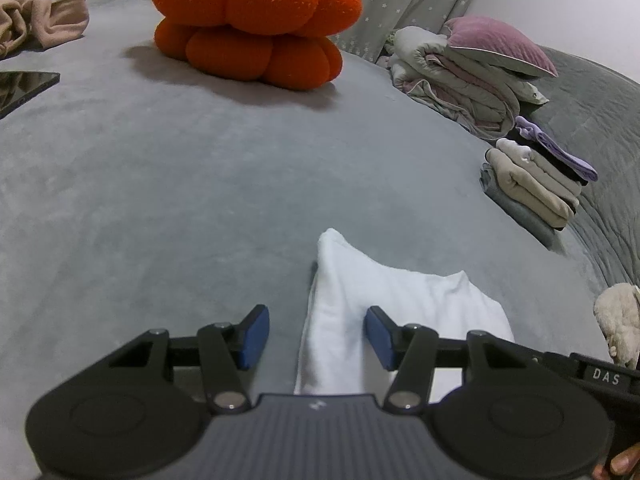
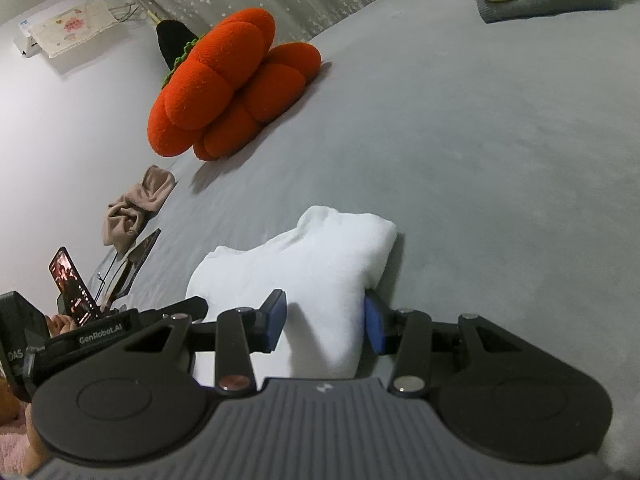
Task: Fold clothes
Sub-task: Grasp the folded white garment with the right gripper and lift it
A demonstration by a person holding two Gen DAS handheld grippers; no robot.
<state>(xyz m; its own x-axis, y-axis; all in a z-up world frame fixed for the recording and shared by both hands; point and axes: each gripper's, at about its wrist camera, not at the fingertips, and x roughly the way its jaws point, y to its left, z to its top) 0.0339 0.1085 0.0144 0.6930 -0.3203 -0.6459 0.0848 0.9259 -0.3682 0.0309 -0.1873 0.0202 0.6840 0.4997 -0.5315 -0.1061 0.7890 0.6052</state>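
Observation:
A white folded garment (image 1: 384,304) lies on the grey bed cover (image 1: 180,184). In the left wrist view my left gripper (image 1: 316,336) is open, its blue pads either side of the garment's left edge. In the right wrist view the same white garment (image 2: 304,264) lies in front of my right gripper (image 2: 325,322), which is open with its blue pads straddling the garment's near right corner. Neither gripper pinches the cloth.
An orange pumpkin cushion (image 1: 256,20) sits at the back. A stack of folded clothes (image 1: 536,180) and a bedding pile with a purple pillow (image 1: 472,64) stand at the right. A beige garment (image 2: 136,208), a tablet (image 1: 24,88) and a phone (image 2: 72,284) lie at the left.

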